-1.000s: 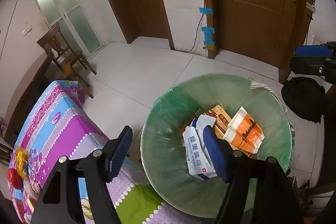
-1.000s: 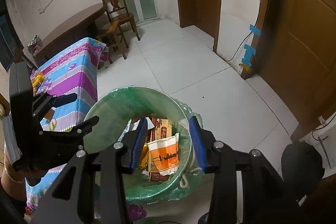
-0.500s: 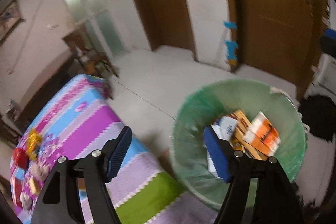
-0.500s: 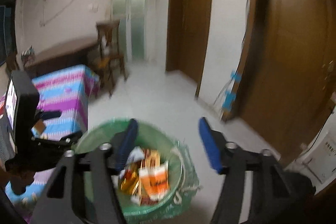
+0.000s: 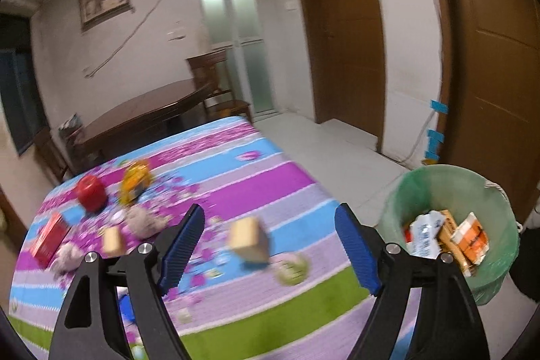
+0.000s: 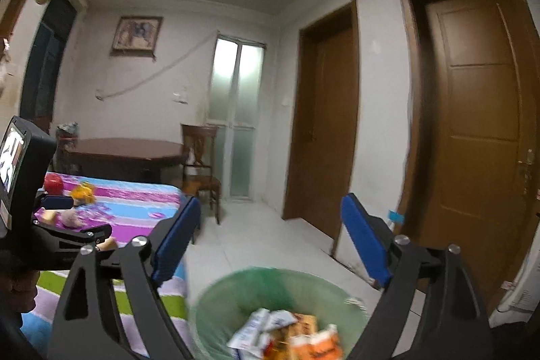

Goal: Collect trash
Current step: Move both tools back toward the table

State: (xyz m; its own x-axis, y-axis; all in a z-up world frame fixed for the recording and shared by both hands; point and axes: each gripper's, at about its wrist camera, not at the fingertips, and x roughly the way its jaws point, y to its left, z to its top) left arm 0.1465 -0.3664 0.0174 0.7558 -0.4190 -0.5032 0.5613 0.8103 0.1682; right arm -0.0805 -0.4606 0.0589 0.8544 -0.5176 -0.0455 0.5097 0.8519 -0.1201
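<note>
A green-lined trash bin [image 5: 452, 191] stands on the floor right of the striped table [image 5: 236, 188]; it holds a white packet [image 5: 422, 235], an orange-and-white packet [image 5: 470, 237] and other wrappers. It also shows in the right wrist view [image 6: 236, 299]. My left gripper [image 5: 270, 235] is open and empty above the table's near part. On the table lie a tan box [image 5: 248, 238], a small tan piece [image 5: 111, 240], a red box [image 5: 47, 237], crumpled tissues [image 5: 143, 220], an orange wrapper [image 5: 135, 179], a red apple [image 5: 90, 193] and a green ball [image 5: 292, 269]. My right gripper [image 6: 266, 238] is open and empty above the bin.
A dark wooden table [image 5: 141, 117] and chair [image 6: 199, 157] stand behind the striped table. Brown doors [image 6: 479, 130] line the right wall. White tiled floor [image 5: 337, 150] lies between table and doors. The left gripper's body [image 6: 40, 225] shows at the left of the right wrist view.
Both grippers have swung up and away from the bin. The left one has turned left to face the table top. The right one now looks across the room. Both stay open.
</note>
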